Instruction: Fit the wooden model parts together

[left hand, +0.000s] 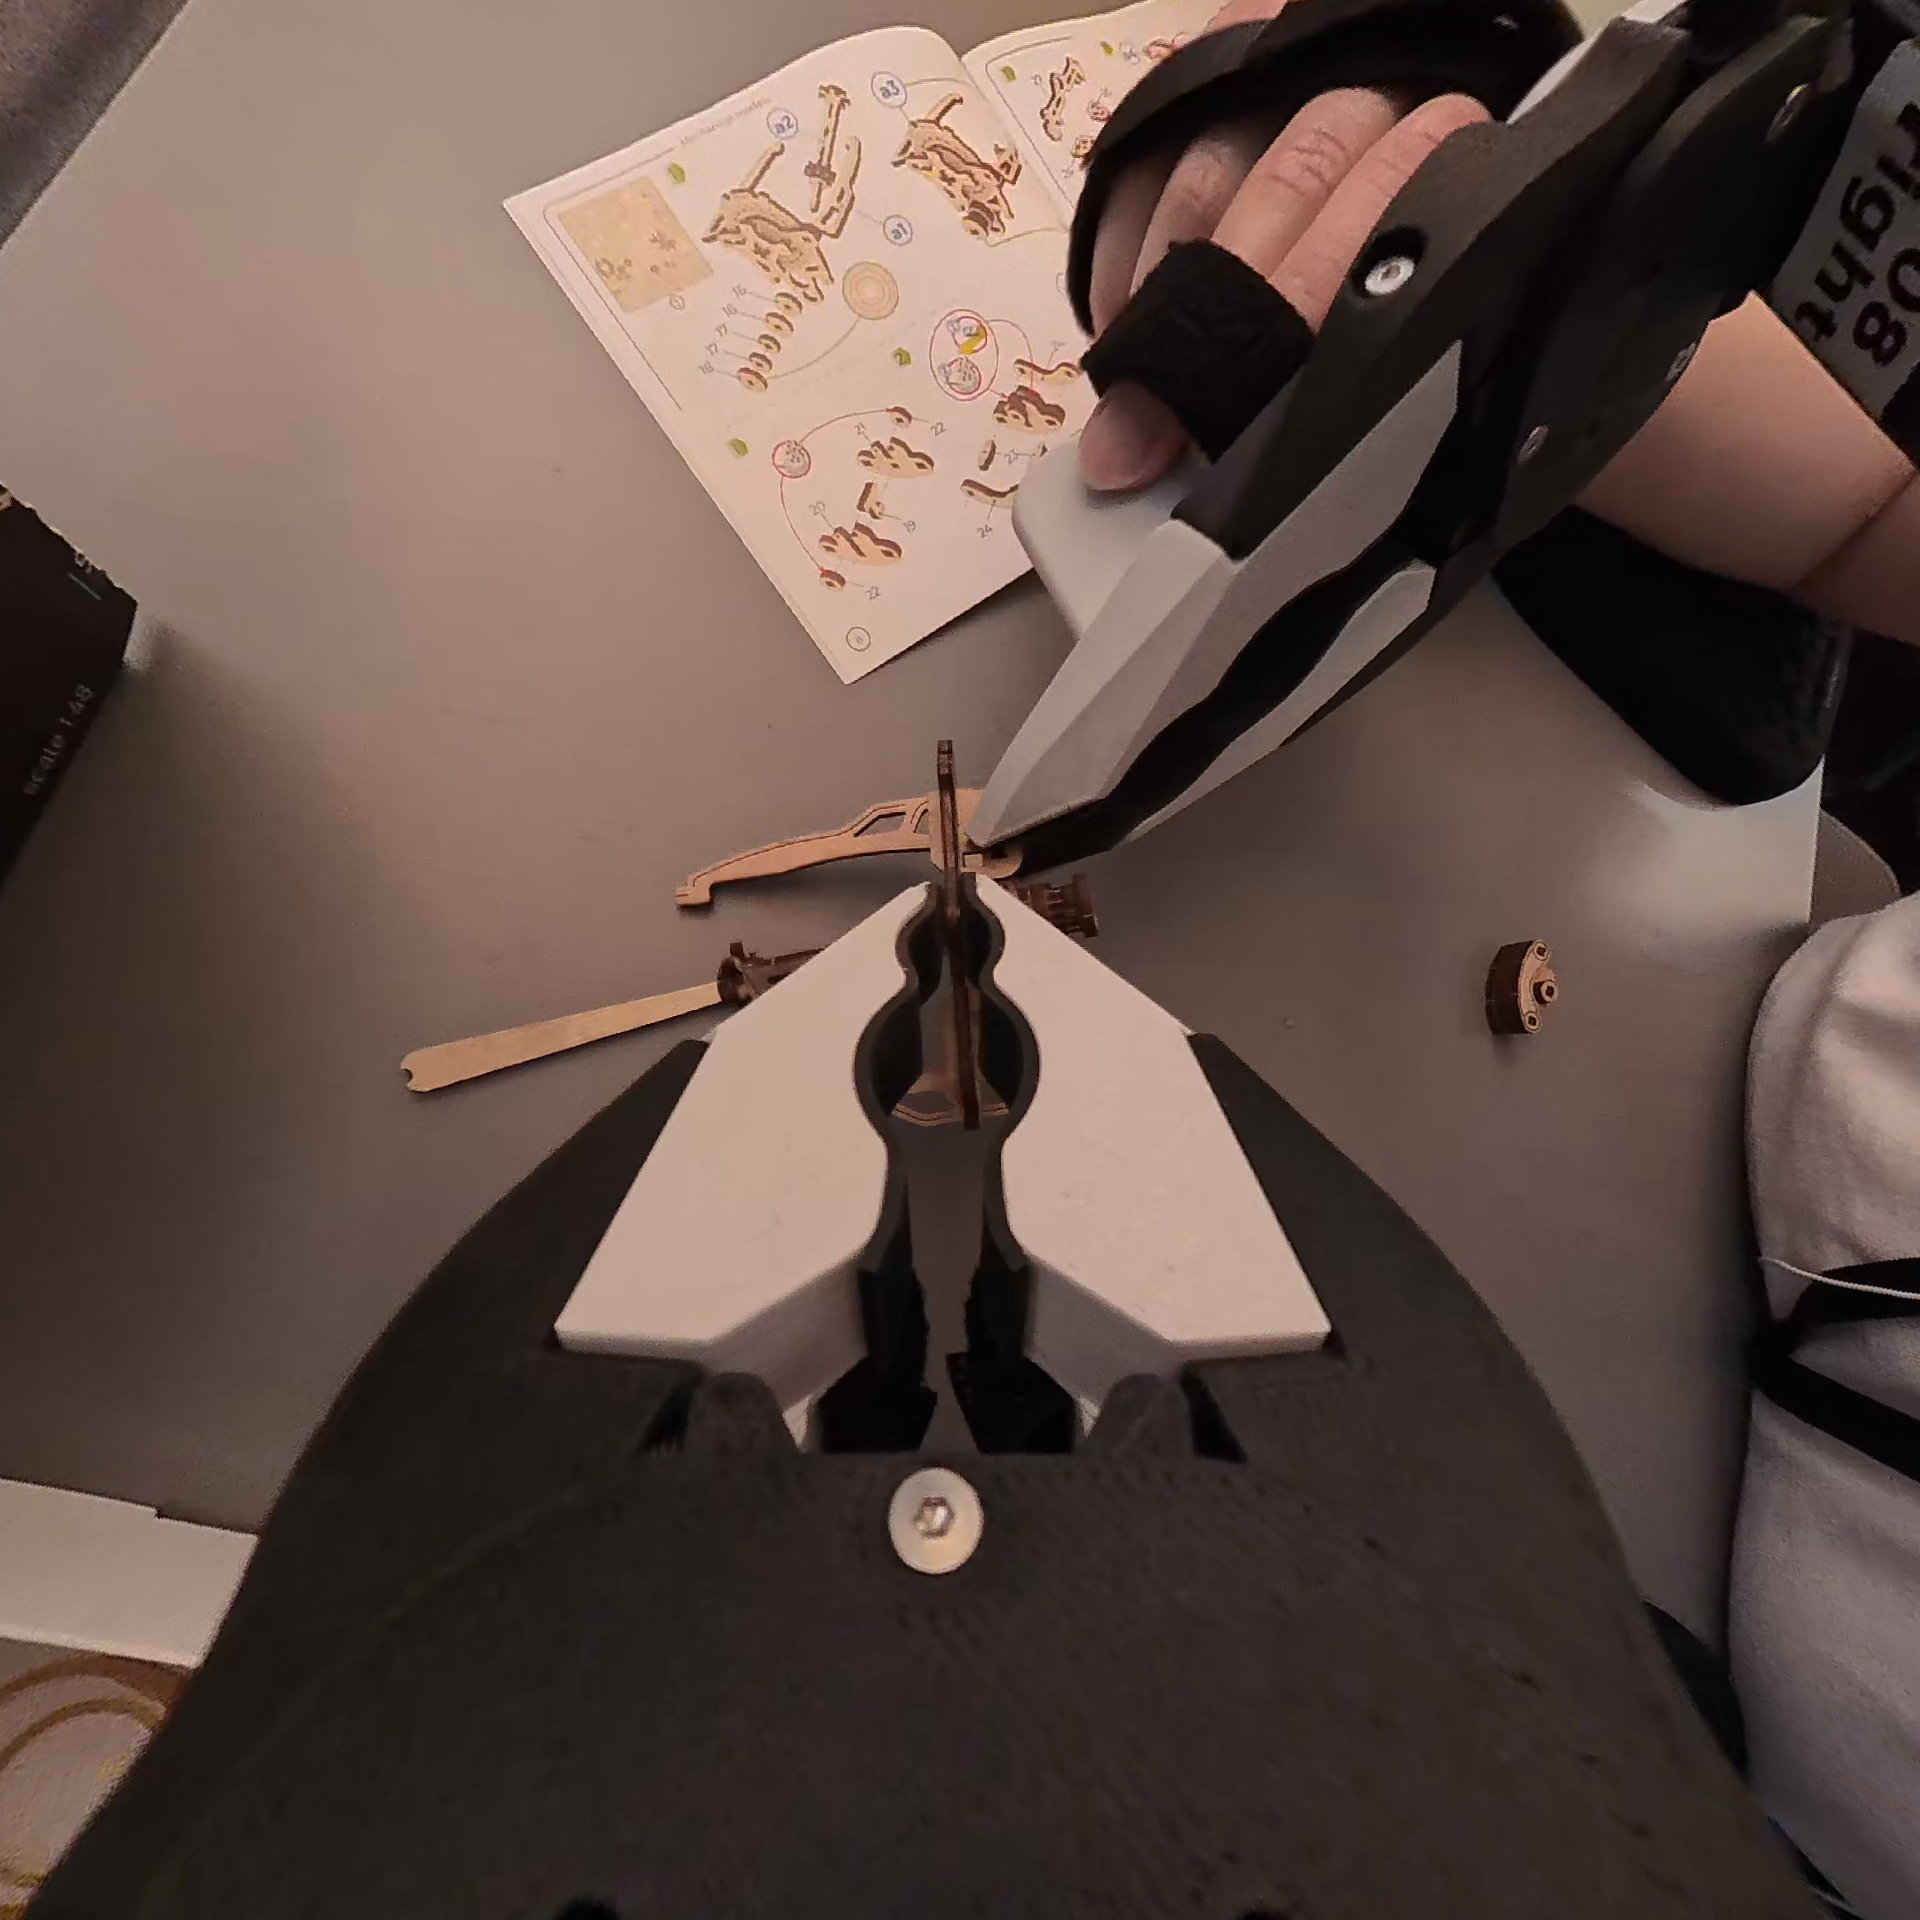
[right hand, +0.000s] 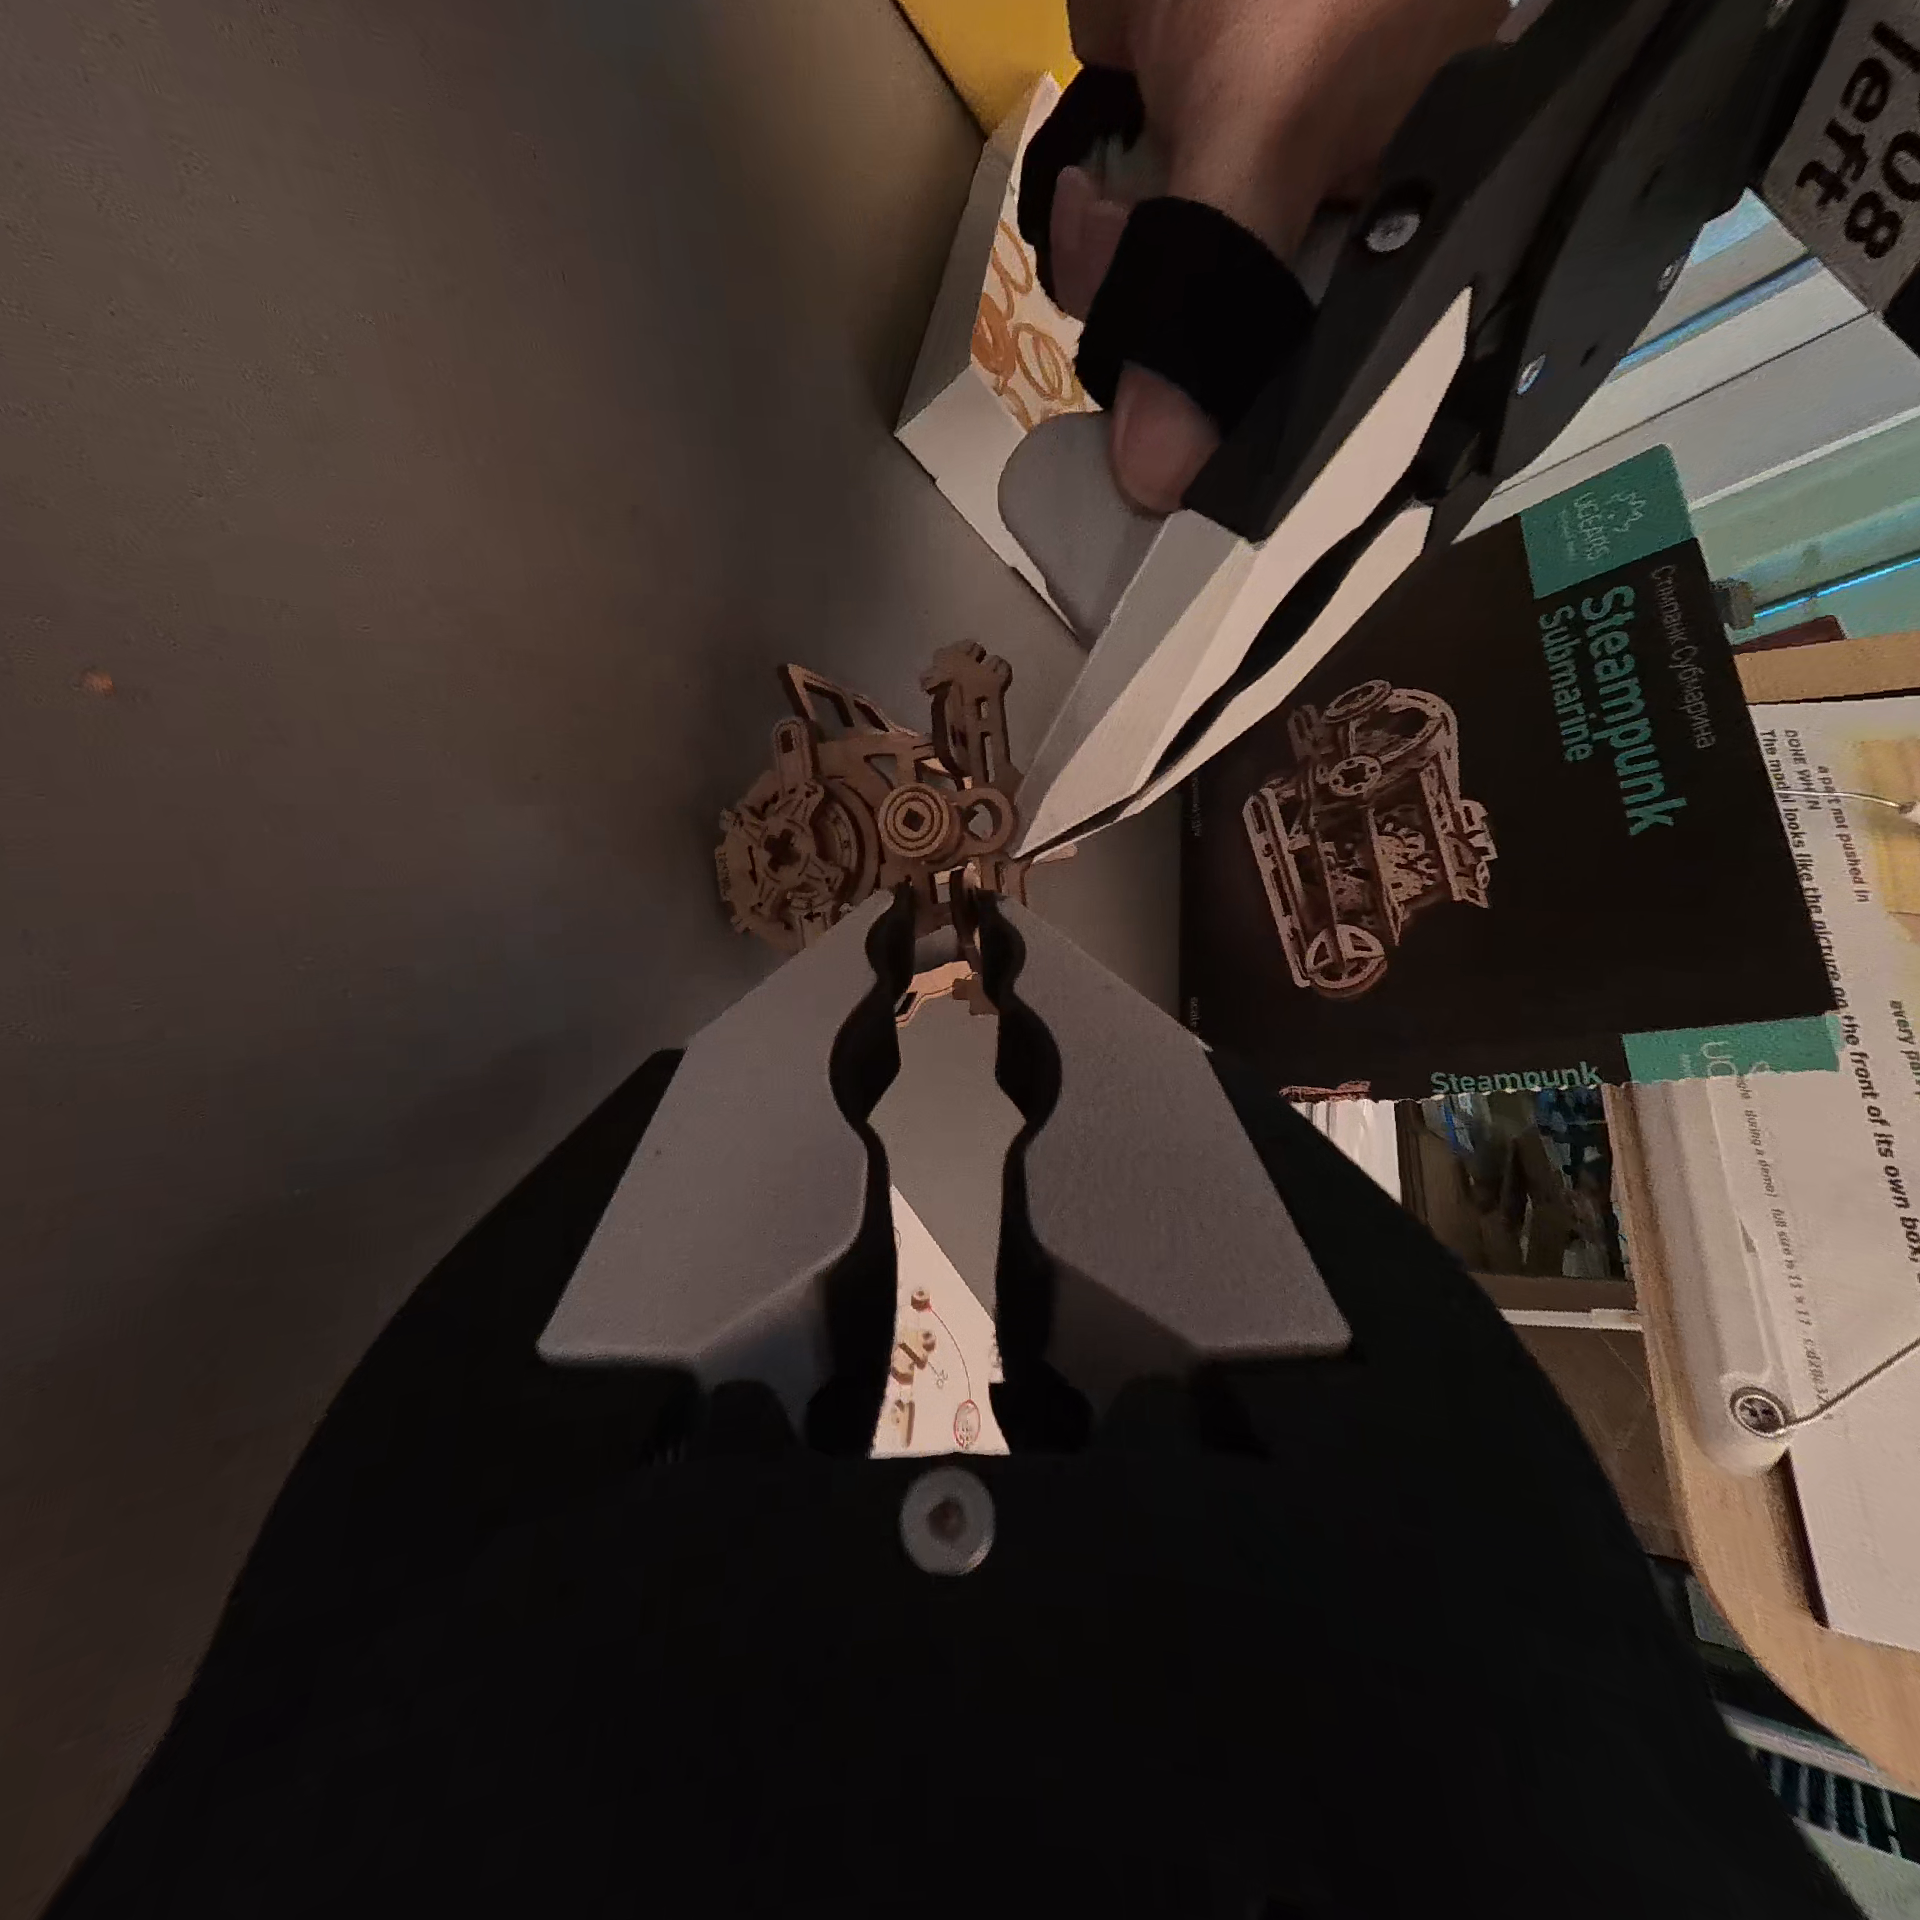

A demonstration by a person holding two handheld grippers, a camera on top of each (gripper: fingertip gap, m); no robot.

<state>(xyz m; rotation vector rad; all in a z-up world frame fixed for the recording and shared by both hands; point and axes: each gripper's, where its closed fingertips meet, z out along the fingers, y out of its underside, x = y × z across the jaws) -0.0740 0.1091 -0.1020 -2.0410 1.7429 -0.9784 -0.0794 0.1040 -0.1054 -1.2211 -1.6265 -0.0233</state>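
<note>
Left gripper [left hand: 951,894]: I have it clenched on a thin flat wooden plate [left hand: 948,831], held on edge, its top sticking up past my fingertips.

Right gripper [right hand: 940,909]: its jaws are narrowed onto the base of the wooden assembly [right hand: 883,821], a cluster of gears, rings and a small frame. The pads look to be touching it, so I read this as a grasp, though the contact itself sits in shadow.

Where the parts are: both are lifted over the grey table [left hand: 364,623] and meet right at the two tips. In the right wrist view the left gripper's point comes in beside the assembly's ring.

Step in hand, my judgement: seating the plate's tab into a slot on the assembly. I cannot see the slot itself.

How I would do it well: keep the assembly rigid in the right jaws and let only the left move. Square the plate to the slot before pressing, then push straight along its plane, slowly. Thin ply will snap if I twist it.

Risk: the grip on the assembly is low and narrow, so it may pivot under pressure.

Loose pieces: a curved wooden arm [left hand: 810,847], a long wooden stick [left hand: 561,1034] and a small round wooden hub [left hand: 1519,987] lie on the table below.

Reference: the open instruction booklet [left hand: 810,343] lies farther back.
</note>
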